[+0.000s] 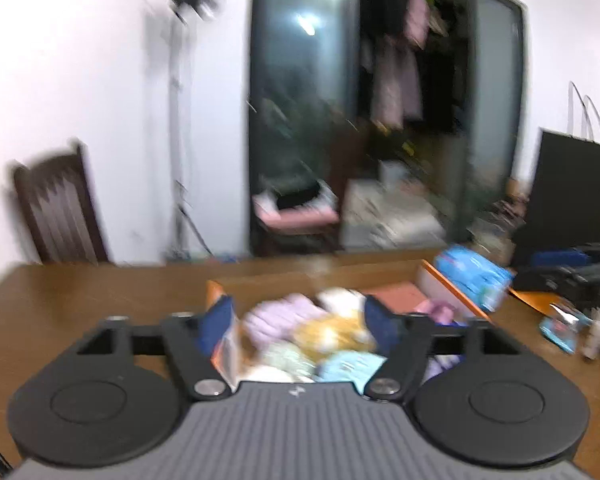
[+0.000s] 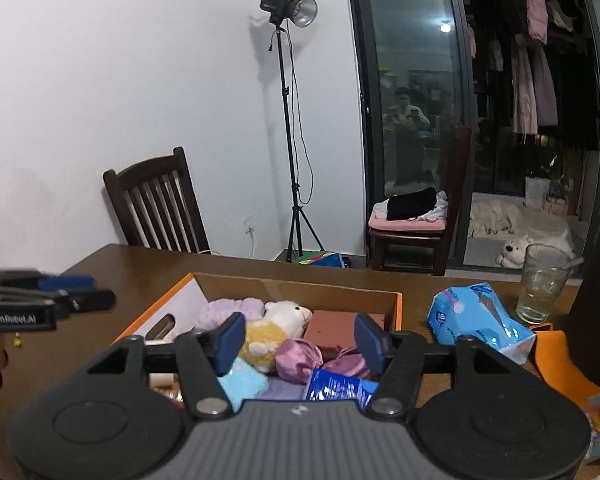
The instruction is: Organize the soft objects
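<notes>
Your left gripper (image 1: 300, 322) has its blue pads spread wide with nothing clamped between them; through the gap, below the tips, lies the orange-rimmed cardboard box (image 1: 452, 292) with its heap of soft toys, though that view is smeared by blur. A lilac plush piece (image 1: 276, 316) sits just inside your left pad, and a yellow-and-white stuffed animal (image 1: 332, 330) lies near the middle of the gap. A pale blue plush (image 1: 348, 366) is closest to the gripper body.

Your right gripper (image 2: 300, 338) is likewise parted and holds nothing. Between its pads and beyond them, inside the box (image 2: 398, 308), you see the stuffed lamb (image 2: 276, 326) close to the left pad. The pink satin scrunchie (image 2: 300, 356) lies in the centre of the gap, and a blue packet (image 2: 340, 388) rests low by the right pad. The lilac headband (image 2: 228, 308) lies past the left pad.

Outside your right pad, on the wooden table (image 2: 260, 272), a blue tissue pack (image 2: 476, 320) lies beside the box, with a clear glass (image 2: 544, 284) further out. Far off your left pad, the other gripper (image 2: 40, 300) hangs over the table.
</notes>
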